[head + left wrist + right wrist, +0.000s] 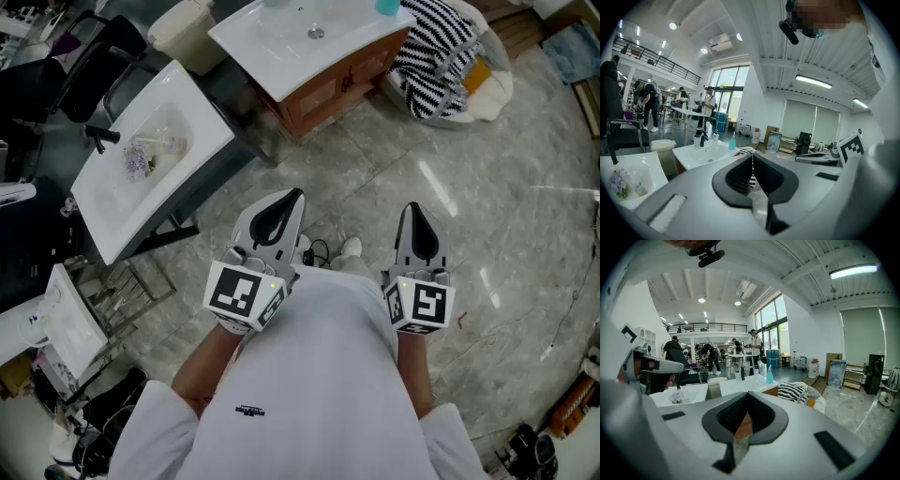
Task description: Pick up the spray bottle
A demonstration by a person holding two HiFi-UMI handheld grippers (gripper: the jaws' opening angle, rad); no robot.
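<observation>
- In the head view, the left tongs [293, 199] and the right tongs [412, 208] are held side by side in front of the person's white shirt.
- Both are pointed forward and a little down, over the grey floor [422, 169].
- The spray bottle [387, 6] is seen at the top edge. It stands on the back corner of a white sink [246, 47] with a wooden cupboard under it. It is well apart from both tongs.
- A striped cloth [433, 52] lies on a pile just beside that sink, to the right in the picture.
- A second sink [202, 122] is seen to the left, with purple flowers [138, 161] lying in its bowl. A pale bin [180, 28] stands between the two sinks.
- In the left gripper view, the left tongs [752, 157] are closed, with only a thin slit left between the jaws. Nothing is held.
- The blue spray bottle [732, 142] is seen upright on the sink [701, 157], far past the tips and a little to the left.
- In the right gripper view, the right tongs [746, 397] are closed too, and nothing is held.
- The spray bottle [769, 376] is seen upright on the sink [740, 386], ahead and a little to the right of the tips. The striped cloth [792, 392] lies just to the right of it.
</observation>
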